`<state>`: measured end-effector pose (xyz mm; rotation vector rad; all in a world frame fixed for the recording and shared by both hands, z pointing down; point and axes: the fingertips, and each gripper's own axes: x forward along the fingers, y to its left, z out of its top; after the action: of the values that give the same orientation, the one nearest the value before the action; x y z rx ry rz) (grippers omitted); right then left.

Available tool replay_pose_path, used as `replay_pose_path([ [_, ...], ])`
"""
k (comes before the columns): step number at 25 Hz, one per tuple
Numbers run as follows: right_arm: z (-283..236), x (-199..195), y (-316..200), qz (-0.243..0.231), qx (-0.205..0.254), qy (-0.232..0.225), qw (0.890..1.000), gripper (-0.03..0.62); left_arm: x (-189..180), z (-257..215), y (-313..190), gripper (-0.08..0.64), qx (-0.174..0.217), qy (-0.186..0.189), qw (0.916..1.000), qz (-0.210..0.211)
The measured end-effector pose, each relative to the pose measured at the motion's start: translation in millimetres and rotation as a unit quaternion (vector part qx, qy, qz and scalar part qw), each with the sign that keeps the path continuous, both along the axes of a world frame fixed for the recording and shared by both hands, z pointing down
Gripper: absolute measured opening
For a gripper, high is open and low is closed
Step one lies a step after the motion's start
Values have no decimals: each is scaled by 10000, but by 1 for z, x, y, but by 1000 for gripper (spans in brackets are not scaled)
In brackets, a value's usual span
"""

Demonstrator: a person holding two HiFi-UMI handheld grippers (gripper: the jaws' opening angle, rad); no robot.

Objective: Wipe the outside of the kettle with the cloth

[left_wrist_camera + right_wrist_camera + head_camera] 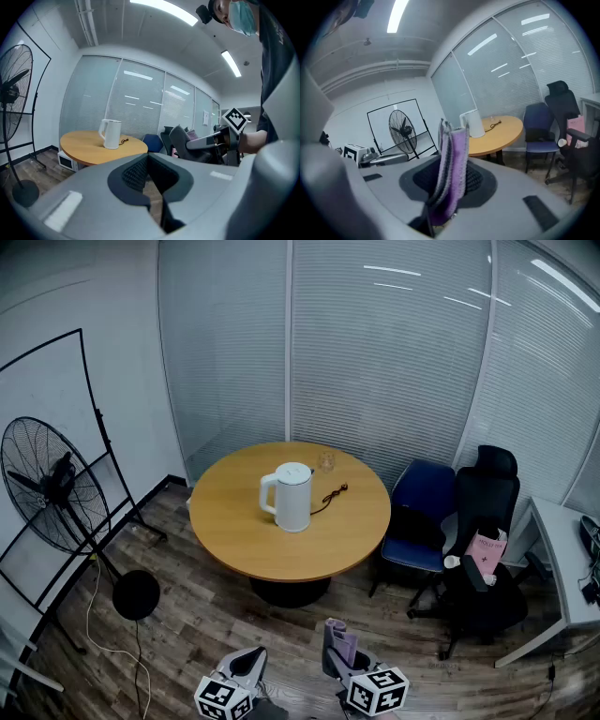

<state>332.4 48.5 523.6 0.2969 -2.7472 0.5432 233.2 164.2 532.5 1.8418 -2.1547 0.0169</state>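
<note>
A white electric kettle (290, 495) stands upright near the middle of a round wooden table (234, 540), its handle to the left; it shows small in the left gripper view (110, 133) and the right gripper view (472, 123). My right gripper (339, 645) is low in the head view, well short of the table, shut on a folded purple cloth (451, 173) that sticks up between its jaws. My left gripper (246, 667) sits beside it, shut with nothing in it.
A black cord (330, 496) and a small glass (325, 460) lie on the table behind the kettle. A blue chair (418, 512) and a black office chair (483, 559) stand at the right, a floor fan (52, 488) at the left, a desk corner (562, 549) far right.
</note>
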Motion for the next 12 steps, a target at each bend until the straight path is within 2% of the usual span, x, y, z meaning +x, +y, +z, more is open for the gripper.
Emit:
replay_pose_path([
  [5,-6,-16,-7,96,-53,-98,9999,100,-28,3,-12,9,282,-67,9996,-26],
  [9,-4,-29,-11,297,-60,-64,9995,100,-46,3,-22,9,155,-113,9998,110],
  [12,-3,-49,-14,517,-98,-35,9986,100,-69,4,-28,9,230,-126,9994,240],
])
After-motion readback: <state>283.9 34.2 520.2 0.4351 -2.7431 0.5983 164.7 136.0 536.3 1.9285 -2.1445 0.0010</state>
